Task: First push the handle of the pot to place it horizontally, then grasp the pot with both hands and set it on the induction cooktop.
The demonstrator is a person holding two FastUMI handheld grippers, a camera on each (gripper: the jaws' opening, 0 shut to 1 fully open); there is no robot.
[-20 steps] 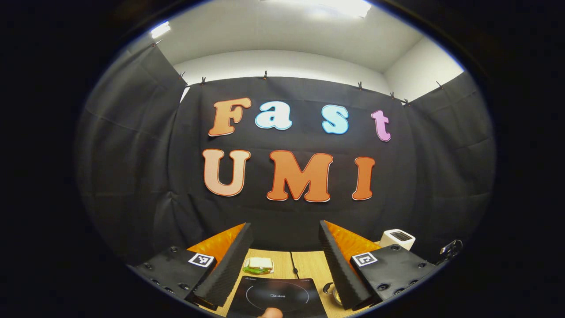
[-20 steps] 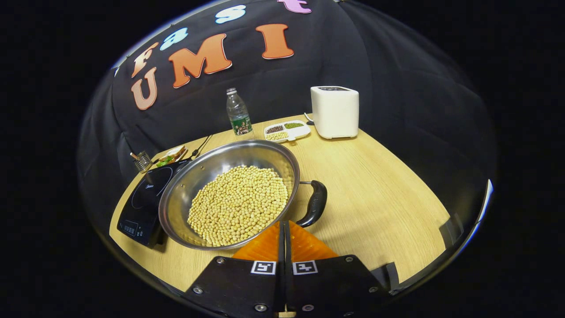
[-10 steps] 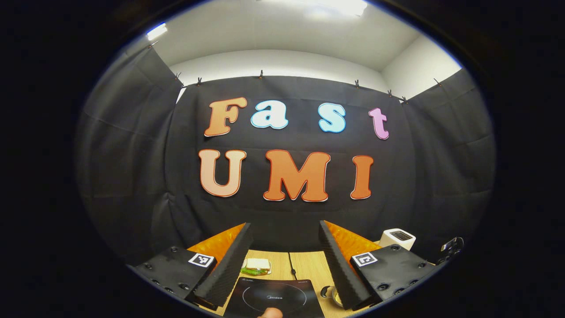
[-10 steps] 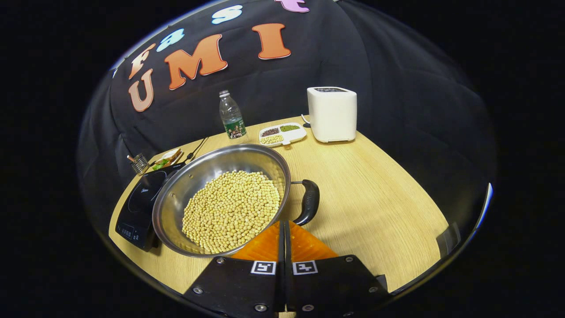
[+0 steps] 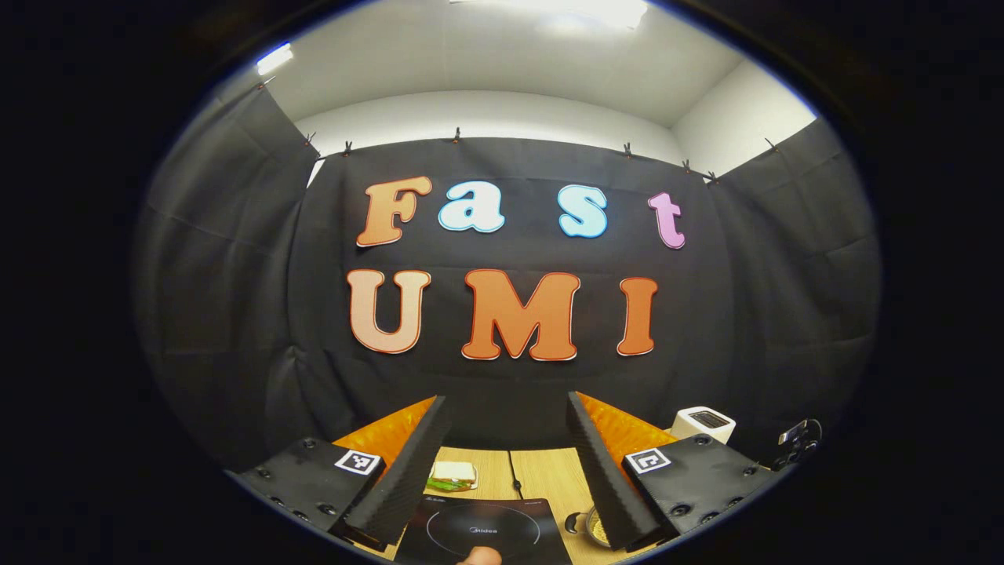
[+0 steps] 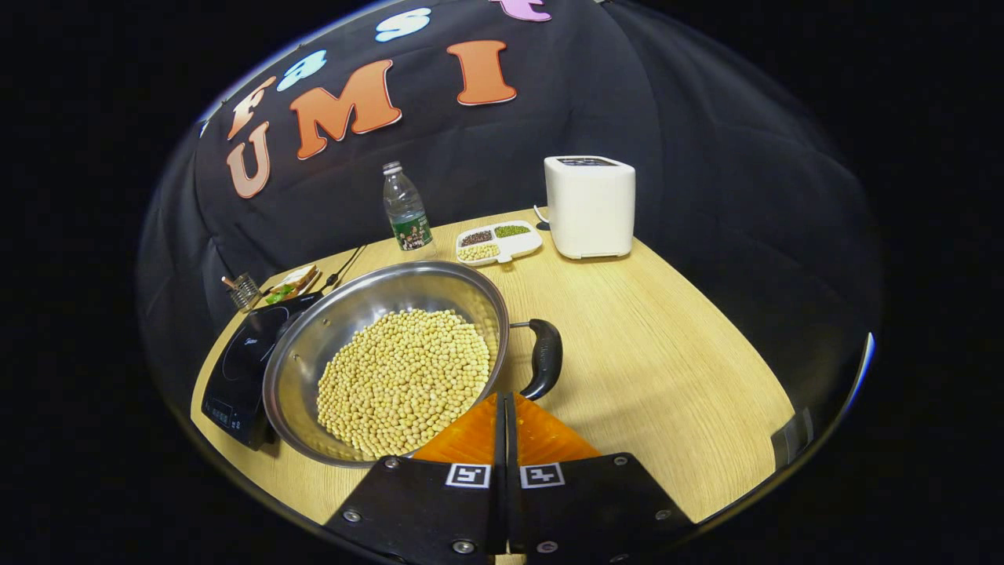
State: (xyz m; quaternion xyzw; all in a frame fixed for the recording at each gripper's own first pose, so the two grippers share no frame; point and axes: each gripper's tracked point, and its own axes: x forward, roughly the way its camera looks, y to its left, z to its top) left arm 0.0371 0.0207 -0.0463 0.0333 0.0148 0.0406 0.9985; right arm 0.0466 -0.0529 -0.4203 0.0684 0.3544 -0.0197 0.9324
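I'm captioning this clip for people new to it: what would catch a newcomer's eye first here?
In the right gripper view, the big shiny steel pot heaped with pale yellow beans sits mid-table, its black curved handle just ahead of the right gripper, whose fingers are pressed together. Left of the pot lies the flat black induction cooktop, and a boxy white toaster stands at the far edge of the light wooden table.

Your right gripper has drifted rightward, so the steel pot of yellow beans and its curved black handle now sit further left and lower in the right gripper view
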